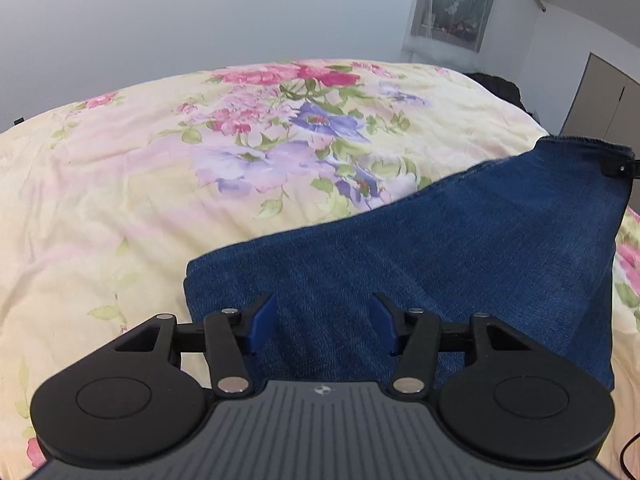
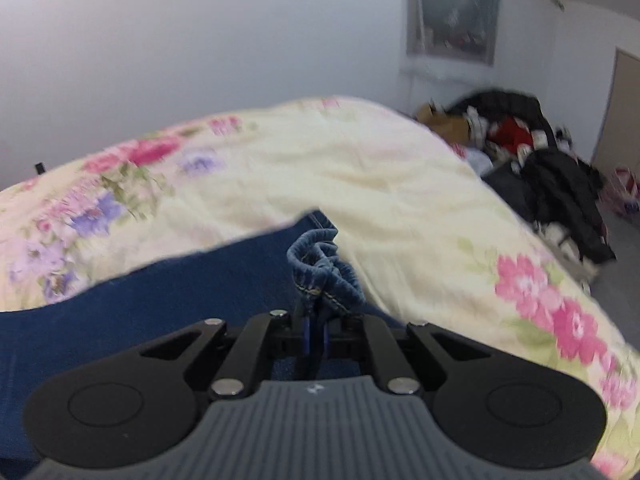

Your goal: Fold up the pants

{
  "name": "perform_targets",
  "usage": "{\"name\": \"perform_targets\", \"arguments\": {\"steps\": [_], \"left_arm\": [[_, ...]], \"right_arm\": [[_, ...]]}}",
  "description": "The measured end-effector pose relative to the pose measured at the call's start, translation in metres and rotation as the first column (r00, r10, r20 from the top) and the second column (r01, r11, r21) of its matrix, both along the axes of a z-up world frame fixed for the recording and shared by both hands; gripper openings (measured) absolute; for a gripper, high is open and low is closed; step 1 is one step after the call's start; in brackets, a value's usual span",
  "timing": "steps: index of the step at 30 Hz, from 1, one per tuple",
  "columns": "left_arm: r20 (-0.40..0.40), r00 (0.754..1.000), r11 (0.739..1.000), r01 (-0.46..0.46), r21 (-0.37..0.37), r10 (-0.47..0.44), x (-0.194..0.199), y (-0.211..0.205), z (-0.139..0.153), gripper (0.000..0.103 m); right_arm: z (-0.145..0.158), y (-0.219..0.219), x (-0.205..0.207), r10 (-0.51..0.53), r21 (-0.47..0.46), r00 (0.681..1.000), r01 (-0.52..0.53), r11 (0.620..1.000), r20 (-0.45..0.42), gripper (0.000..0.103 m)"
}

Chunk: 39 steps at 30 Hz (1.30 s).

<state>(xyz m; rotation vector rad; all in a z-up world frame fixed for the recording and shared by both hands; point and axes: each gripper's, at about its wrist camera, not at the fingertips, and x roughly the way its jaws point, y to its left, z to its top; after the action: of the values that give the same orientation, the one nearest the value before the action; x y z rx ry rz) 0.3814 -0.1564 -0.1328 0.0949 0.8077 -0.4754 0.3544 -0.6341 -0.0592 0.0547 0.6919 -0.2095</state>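
Your pants point(image 1: 440, 248) are blue denim, lying flat on the floral bedspread point(image 1: 160, 184) at the near right of the bed. There is no box or basket on the bed.

Your left gripper point(image 1: 324, 322) hovers over the near end of the denim with its blue pads point(image 1: 264, 320) standing well apart. Fabric shows in the gap, but neither pad presses on it. Whether the tips touch the cloth below you cannot tell from this angle.

Your right gripper point(image 2: 316, 334) is clamped together on a bunched fold of the pants' hem point(image 2: 324, 268), which stands up crumpled just beyond the fingertips. The pads themselves are mostly buried in the cloth. In the left wrist view, the tip of that gripper shows as a small black piece at the far right corner of the denim, cut off by the picture's edge.

The right wrist view is blurred. On the floor at the far right a heap of dark clothes point(image 2: 560, 188) with something red point(image 2: 512, 132) in it lies beside the bed; the separate pieces are hard to make out. A brown cardboard shape point(image 2: 444, 120) sits behind it, its contents not visible. The near end of the pants is hidden under both gripper bodies.
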Motion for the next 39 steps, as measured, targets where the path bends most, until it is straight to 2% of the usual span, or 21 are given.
{"name": "perform_targets", "arguments": {"steps": [2,4,6,10,11,12,13,15,16,19,21,23,25,29,31,34,37,39], "left_arm": [[-0.018,1.0,0.999,-0.011,0.03,0.011,0.004,-0.004,-0.006,0.062],[-0.025,0.999,0.999,-0.032,0.024,0.032,0.003,-0.005,-0.011,0.06],[-0.022,0.999,0.999,-0.029,0.031,0.029,0.0,-0.004,-0.012,0.06],[-0.021,1.0,0.998,-0.017,0.055,0.019,-0.003,0.002,-0.01,0.06],[-0.026,0.999,0.998,-0.022,0.051,0.023,-0.003,0.005,-0.008,0.06],[-0.032,0.999,0.999,-0.028,0.041,0.029,-0.002,0.009,-0.006,0.06],[-0.035,0.999,0.999,-0.034,0.032,0.035,-0.002,0.012,-0.004,0.06],[-0.026,0.998,0.999,-0.052,0.016,0.052,0.0,0.019,0.002,0.06],[-0.018,0.998,0.998,-0.058,0.011,0.058,0.0,0.022,0.005,0.06],[0.001,0.998,0.998,-0.069,-0.004,0.069,0.003,0.03,0.012,0.059],[0.01,0.997,0.997,-0.074,-0.003,0.074,0.007,0.034,0.015,0.055],[0.015,0.996,0.996,-0.084,-0.007,0.084,0.012,0.038,0.018,0.051],[0.012,0.996,0.996,-0.091,-0.01,0.091,0.02,0.041,0.021,0.044],[-0.001,0.998,0.997,-0.067,-0.024,0.067,0.036,0.04,0.017,0.038],[0.01,0.997,0.997,-0.077,0.001,0.077,0.047,0.035,0.005,0.032],[-0.035,0.995,0.995,-0.089,0.042,0.091,0.068,0.031,-0.025,0.025],[-0.043,0.993,0.992,-0.11,0.067,0.113,0.078,0.028,-0.044,0.021],[-0.028,0.992,0.99,-0.12,0.079,0.122,0.079,0.027,-0.047,0.021]], "right_arm": [[-0.011,-0.007,0.009,-0.019,-0.003,0.997,0.019,1.0,-0.074,0.0],[-0.035,-0.018,0.013,-0.039,0.02,0.99,0.043,0.999,-0.136,0.0],[-0.054,-0.023,0.009,-0.057,0.022,0.987,0.061,0.998,-0.152,0.003],[-0.059,-0.031,0.006,-0.1,0.02,0.982,0.104,0.994,-0.159,0.022],[-0.055,-0.032,0.007,-0.123,-0.003,0.979,0.124,0.992,-0.163,0.028],[-0.049,-0.034,0.007,-0.154,-0.038,0.975,0.149,0.988,-0.162,0.029],[-0.041,-0.038,0.005,-0.181,-0.066,0.971,0.173,0.983,-0.159,0.027],[-0.026,-0.049,0.0,-0.198,-0.042,0.97,0.194,0.98,-0.141,0.025],[-0.017,-0.052,-0.005,-0.201,-0.025,0.971,0.199,0.98,-0.126,0.02],[-0.001,-0.049,-0.019,-0.139,0.034,0.985,0.143,0.989,-0.098,0.018],[0.001,-0.036,-0.026,-0.083,0.036,0.991,0.087,0.996,-0.104,0.016],[-0.003,-0.023,-0.03,-0.034,0.018,0.994,0.036,0.999,-0.099,0.01],[-0.01,-0.011,-0.031,-0.003,-0.019,0.997,0.002,1.0,-0.084,0.009],[-0.036,-0.012,-0.017,-0.028,-0.025,0.991,0.025,0.999,-0.134,0.003],[-0.051,-0.019,-0.011,-0.057,-0.033,0.986,0.053,0.998,-0.159,0.0],[-0.068,-0.026,-0.006,-0.062,-0.002,0.982,0.063,0.998,-0.178,0.0],[-0.079,-0.024,-0.003,-0.038,-0.022,0.979,0.035,0.999,-0.199,0.0],[-0.083,-0.028,-0.002,-0.047,0.005,0.978,0.049,0.999,-0.203,0.0]]}}
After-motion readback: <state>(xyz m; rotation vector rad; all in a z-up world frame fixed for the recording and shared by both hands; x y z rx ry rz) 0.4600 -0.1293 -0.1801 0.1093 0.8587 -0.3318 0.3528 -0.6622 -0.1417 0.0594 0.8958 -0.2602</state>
